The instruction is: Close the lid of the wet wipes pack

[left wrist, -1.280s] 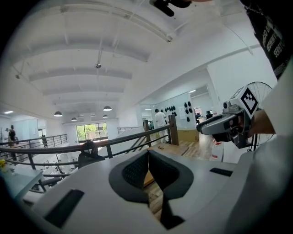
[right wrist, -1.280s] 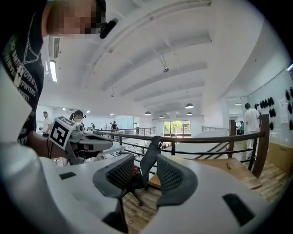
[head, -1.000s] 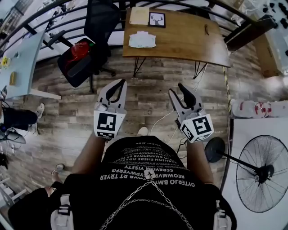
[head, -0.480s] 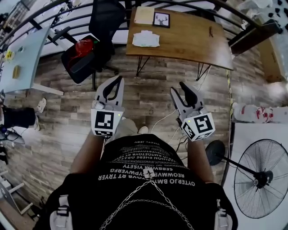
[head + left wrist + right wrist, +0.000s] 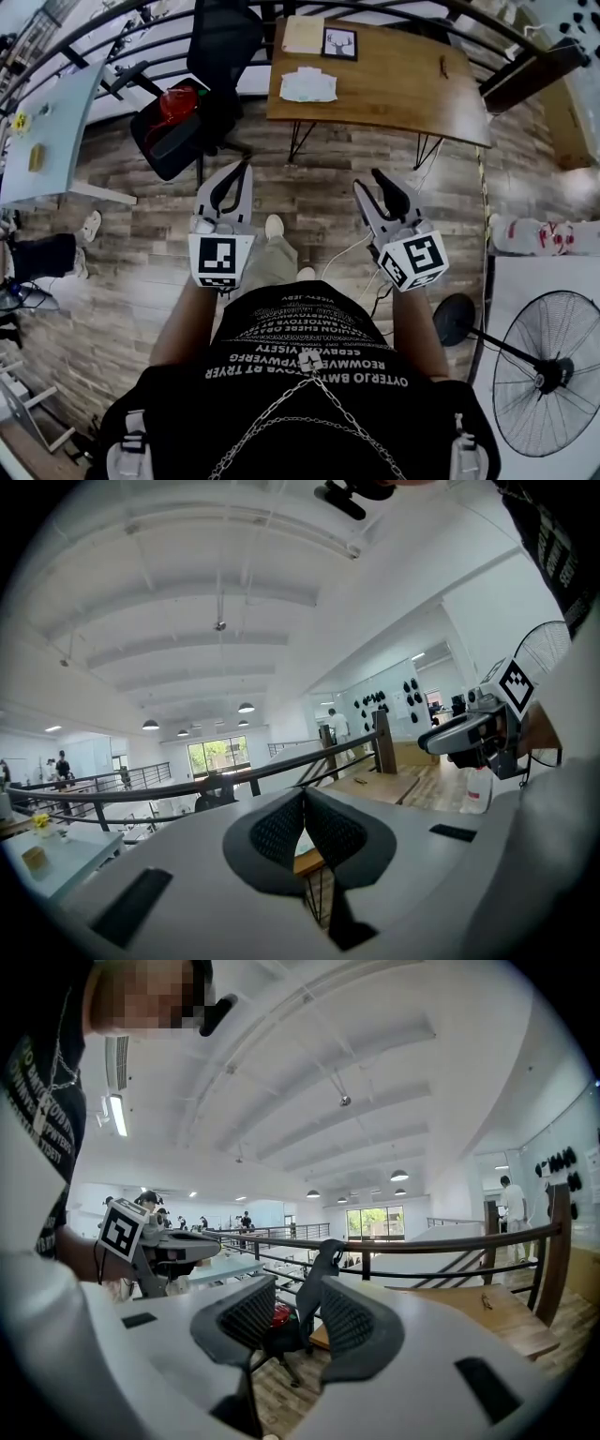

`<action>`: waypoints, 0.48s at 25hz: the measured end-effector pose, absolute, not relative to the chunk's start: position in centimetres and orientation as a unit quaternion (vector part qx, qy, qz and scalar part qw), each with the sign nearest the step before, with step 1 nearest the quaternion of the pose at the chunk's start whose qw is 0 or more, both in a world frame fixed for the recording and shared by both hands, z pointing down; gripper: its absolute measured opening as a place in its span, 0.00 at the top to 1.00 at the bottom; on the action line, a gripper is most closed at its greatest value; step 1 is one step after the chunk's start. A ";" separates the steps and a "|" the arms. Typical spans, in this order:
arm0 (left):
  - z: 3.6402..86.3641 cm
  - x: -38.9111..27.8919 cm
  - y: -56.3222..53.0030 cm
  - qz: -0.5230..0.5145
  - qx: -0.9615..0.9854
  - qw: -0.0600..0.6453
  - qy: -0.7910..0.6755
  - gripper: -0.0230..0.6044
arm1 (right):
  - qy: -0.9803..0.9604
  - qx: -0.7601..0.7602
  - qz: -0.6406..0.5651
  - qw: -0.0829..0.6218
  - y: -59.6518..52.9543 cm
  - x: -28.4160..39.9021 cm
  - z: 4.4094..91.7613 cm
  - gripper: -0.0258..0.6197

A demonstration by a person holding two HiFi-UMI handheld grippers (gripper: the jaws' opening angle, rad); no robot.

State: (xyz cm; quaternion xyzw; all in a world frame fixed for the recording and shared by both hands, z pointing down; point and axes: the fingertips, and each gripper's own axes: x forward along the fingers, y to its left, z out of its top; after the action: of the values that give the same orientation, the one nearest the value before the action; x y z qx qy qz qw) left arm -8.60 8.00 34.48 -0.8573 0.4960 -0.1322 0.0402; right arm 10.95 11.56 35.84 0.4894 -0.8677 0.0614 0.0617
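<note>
Wipes pack (image 5: 307,84): small white shape on the wooden surface (image 5: 403,89), top centre of the head view, too small to tell the lid's state. Left claw (image 5: 303,794) pads together, nothing between. Right claw (image 5: 298,1286) pads apart, empty. Both are well short of the surface. Person's torso (image 5: 300,375) fills the lower frame and hides the floor there. Bare plank floor (image 5: 319,178) lies open between claws and surface. Chair (image 5: 225,42) just beside the surface's left edge. Fan (image 5: 548,367) lower right, cut off.

Smooth wooden desk (image 5: 394,84), matt plank floor (image 5: 319,187)
</note>
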 end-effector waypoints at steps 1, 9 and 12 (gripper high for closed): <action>34.5 -8.5 7.6 -0.131 -0.858 0.042 0.494 0.92 | -0.869 0.487 0.062 0.063 11.2 10.7 36.0 0.72; 35.5 -8.8 3.4 -0.137 -0.862 0.030 0.486 0.92 | -0.872 0.479 0.068 0.072 7.3 9.5 36.3 0.72; 35.5 -8.5 1.5 -0.136 -0.866 0.027 0.481 0.92 | -0.871 0.481 0.070 0.075 5.6 9.5 36.3 0.72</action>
State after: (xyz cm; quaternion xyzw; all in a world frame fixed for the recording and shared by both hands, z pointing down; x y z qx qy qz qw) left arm -8.47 1.45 35.46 -0.8658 0.4809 -0.1359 0.0271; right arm 9.49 5.64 36.28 0.4805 -0.8710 0.0698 0.0749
